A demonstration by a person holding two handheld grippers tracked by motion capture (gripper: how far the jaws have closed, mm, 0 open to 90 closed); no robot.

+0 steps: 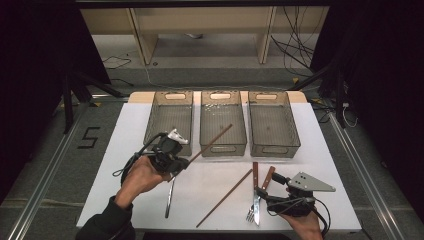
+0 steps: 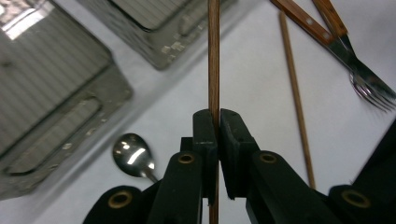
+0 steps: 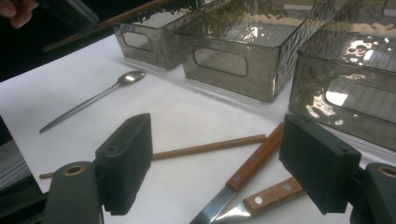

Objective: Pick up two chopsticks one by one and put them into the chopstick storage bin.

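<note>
My left gripper [image 1: 181, 164] is shut on a brown wooden chopstick [image 1: 212, 142], held above the table; the stick slants up and right over the front of the middle bin [image 1: 222, 149]. In the left gripper view the pads [image 2: 205, 128] pinch the chopstick [image 2: 214, 56]. A second chopstick [image 1: 225, 197] lies on the white table. My right gripper [image 1: 265, 192] rests near the front right, open [image 3: 219, 158], with the wooden handles of a knife [image 3: 257, 156] and fork [image 3: 273, 196] lying below its jaws.
Three smoky translucent bins stand in a row at the back: left bin [image 1: 152, 120], middle, right bin [image 1: 274, 150]. A long steel spoon [image 1: 170, 197] lies front left, below my left hand. The fork and knife [image 1: 255, 200] lie side by side.
</note>
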